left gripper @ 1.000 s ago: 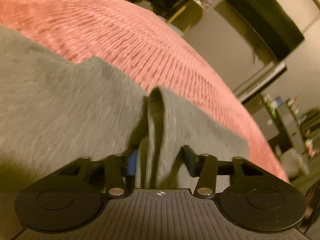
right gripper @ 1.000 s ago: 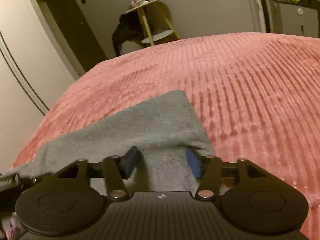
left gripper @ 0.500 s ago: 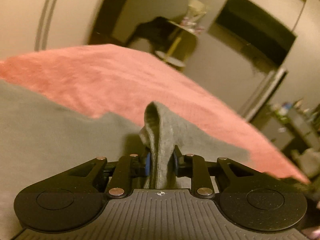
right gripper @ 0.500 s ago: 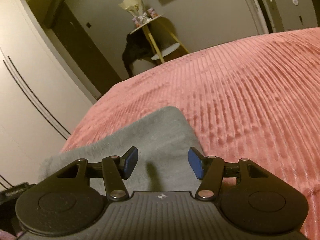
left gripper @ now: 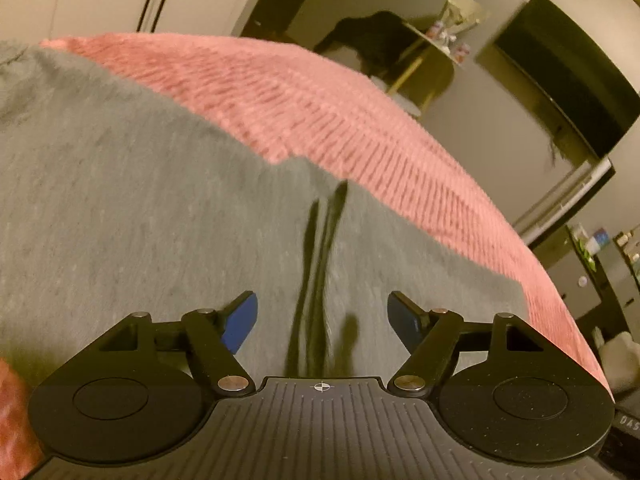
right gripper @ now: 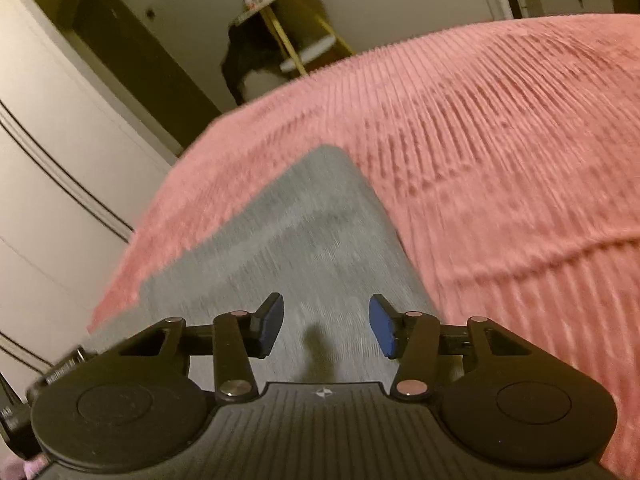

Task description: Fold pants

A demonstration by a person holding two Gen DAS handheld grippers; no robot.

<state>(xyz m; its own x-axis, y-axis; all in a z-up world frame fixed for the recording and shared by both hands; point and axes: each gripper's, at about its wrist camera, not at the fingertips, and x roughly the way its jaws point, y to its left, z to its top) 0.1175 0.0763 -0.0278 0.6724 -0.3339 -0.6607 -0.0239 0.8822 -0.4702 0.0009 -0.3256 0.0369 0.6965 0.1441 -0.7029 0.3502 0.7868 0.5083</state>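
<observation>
Grey pants (left gripper: 140,208) lie flat on a pink ribbed bedspread (left gripper: 320,112). In the left wrist view my left gripper (left gripper: 322,322) hovers over the grey cloth, its jaws opening wide, and nothing is pinched between the blue pads (left gripper: 240,324). A narrow dark crease runs up the cloth ahead of it. In the right wrist view my right gripper (right gripper: 326,326) hangs above a folded end of the pants (right gripper: 316,220), its jaws closing but still apart, with only flat cloth below them. The image is motion-blurred.
The bedspread (right gripper: 500,160) stretches to the right of the pants. A small yellow-legged side table (right gripper: 288,20) with dark clothing hung on it stands beyond the bed. White wardrobe doors (right gripper: 52,160) are at the left, a dark screen (left gripper: 568,80) on the wall.
My left gripper pinched a ridge of grey cloth half a second ago and has now let it go, so the cloth lies flat. Both grippers have lifted; the right jaws have narrowed slightly.
</observation>
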